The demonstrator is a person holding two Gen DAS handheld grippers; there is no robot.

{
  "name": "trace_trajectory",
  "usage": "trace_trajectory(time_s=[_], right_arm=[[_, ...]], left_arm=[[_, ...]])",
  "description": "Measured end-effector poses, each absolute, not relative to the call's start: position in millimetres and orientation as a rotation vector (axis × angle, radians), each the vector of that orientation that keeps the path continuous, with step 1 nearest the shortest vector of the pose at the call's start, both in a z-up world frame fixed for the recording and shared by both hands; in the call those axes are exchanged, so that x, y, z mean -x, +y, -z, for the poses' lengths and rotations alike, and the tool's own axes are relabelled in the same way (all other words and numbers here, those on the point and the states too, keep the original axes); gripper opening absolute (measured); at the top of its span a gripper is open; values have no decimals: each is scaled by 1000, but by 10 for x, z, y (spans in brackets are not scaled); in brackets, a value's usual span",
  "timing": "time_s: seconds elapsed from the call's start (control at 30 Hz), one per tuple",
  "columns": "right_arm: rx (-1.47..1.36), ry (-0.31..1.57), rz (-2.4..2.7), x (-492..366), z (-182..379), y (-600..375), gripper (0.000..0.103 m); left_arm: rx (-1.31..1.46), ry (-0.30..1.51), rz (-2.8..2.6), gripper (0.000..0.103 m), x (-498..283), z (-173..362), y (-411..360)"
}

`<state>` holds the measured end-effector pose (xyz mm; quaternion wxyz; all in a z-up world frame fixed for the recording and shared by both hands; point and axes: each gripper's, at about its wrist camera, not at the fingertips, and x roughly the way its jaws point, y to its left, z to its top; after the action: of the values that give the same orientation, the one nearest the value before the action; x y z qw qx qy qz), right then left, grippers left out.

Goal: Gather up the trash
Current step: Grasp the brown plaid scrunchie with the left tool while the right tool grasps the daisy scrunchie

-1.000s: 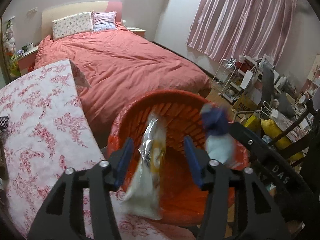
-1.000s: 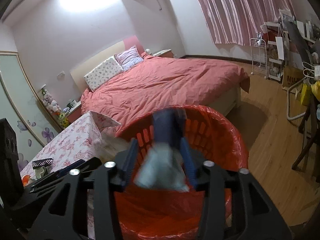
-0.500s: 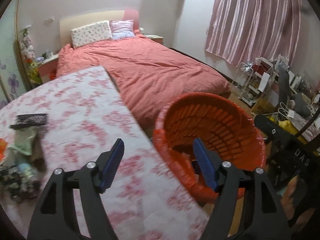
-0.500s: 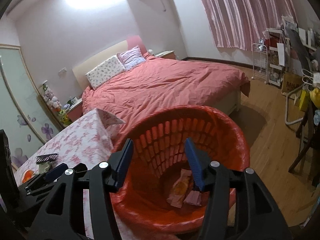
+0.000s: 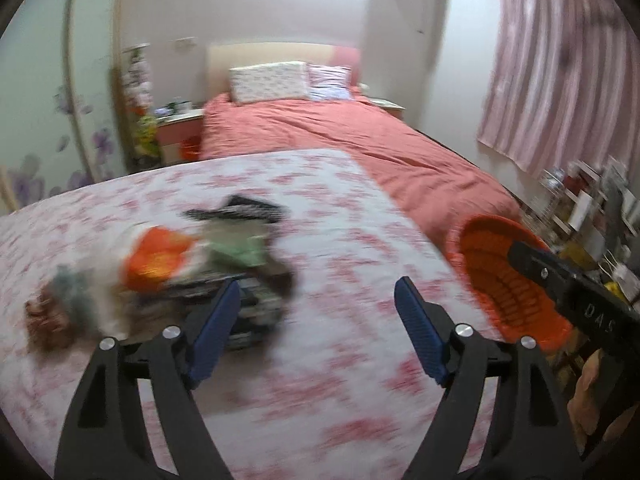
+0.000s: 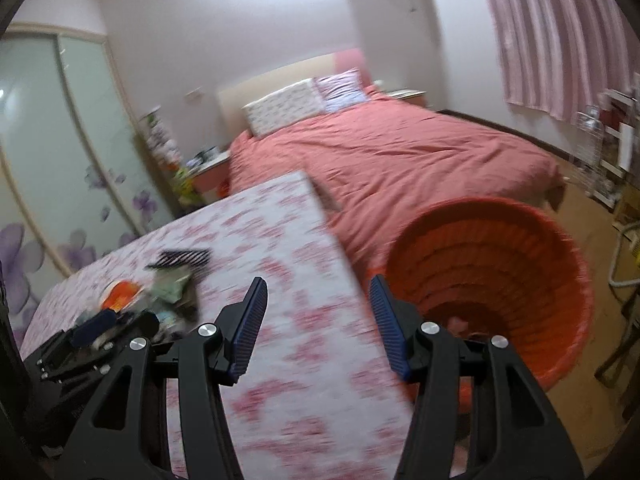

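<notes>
Both pairs of fingers stand spread with nothing between them: the left gripper [image 5: 318,304], whose jaws have just been opening, hangs over the flowered table [image 5: 340,208] beside the blurred pile of trash [image 5: 192,264]; the right gripper [image 6: 318,300] hangs over the table edge next to the orange basket [image 6: 560,248].

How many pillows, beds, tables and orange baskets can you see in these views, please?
Pillows: 2, a floral pillow and a striped pillow
Bed: 1
Table: 1
Orange basket: 1
Total: 5
</notes>
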<state>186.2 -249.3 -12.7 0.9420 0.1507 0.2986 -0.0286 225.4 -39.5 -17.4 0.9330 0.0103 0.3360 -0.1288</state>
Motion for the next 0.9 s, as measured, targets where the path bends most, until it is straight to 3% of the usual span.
trace_trajectory(time_s=[0.43,0.63,0.8,0.9], right_arm=[[-215,728,-188,-2237,351,-1171,63],[-183,743,-216,-2402,427,-791,69],[-126,769,-198,-2518,544,-611,69],[-115,796,-186,-2562,610,-618,36]], left_arm=[[96,718,-120,83,-2281,354,1556],[147,757,-186,83,-2305,497,2028],[165,787,-198,84,-2345,595,2143],[172,801,-198,85,-2378,636,2167]])
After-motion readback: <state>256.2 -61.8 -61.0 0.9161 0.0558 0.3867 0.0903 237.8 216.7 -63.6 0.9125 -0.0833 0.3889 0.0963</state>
